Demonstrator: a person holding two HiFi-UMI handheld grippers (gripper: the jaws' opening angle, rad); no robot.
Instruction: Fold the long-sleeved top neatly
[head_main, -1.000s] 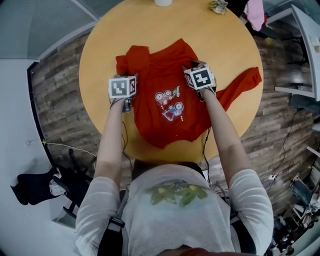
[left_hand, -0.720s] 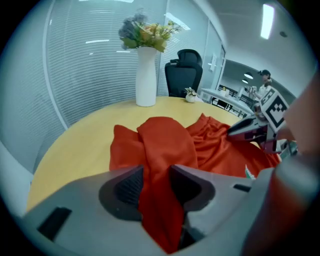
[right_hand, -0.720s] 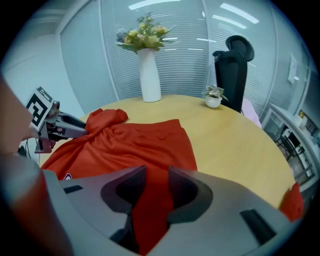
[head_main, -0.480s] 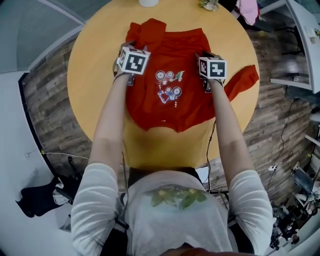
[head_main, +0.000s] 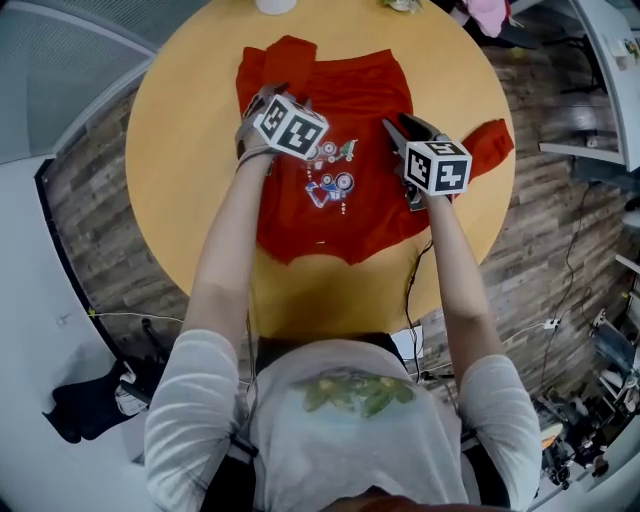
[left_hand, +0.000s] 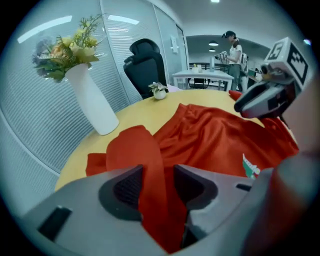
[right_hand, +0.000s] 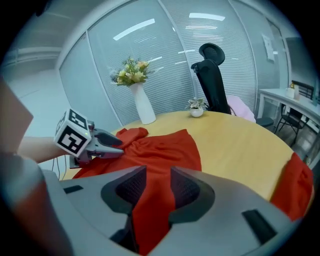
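A red long-sleeved top (head_main: 350, 215) with a small print lies spread on the round yellow table (head_main: 190, 150). Its left sleeve (head_main: 280, 58) is folded in at the far left, and the right sleeve (head_main: 490, 145) trails to the table's right edge. My left gripper (head_main: 268, 100) hovers over the top's left shoulder. Its jaws have just been opening; a strand of red cloth (left_hand: 152, 165) still hangs loosely between them (left_hand: 159, 182). My right gripper (head_main: 402, 130) has been closing and is shut on a fold of the top's right side (right_hand: 152, 187).
A white vase of flowers (left_hand: 92, 100) stands at the table's far edge, with a small potted plant (right_hand: 196, 110) to its right. A black office chair (right_hand: 212, 75) is behind the table. The floor around the table is wood-patterned.
My left gripper has swung rightward in over the top and rolled, its marker cube now tilted. The right gripper has lifted a little with its fold. The hem now lies farther from me.
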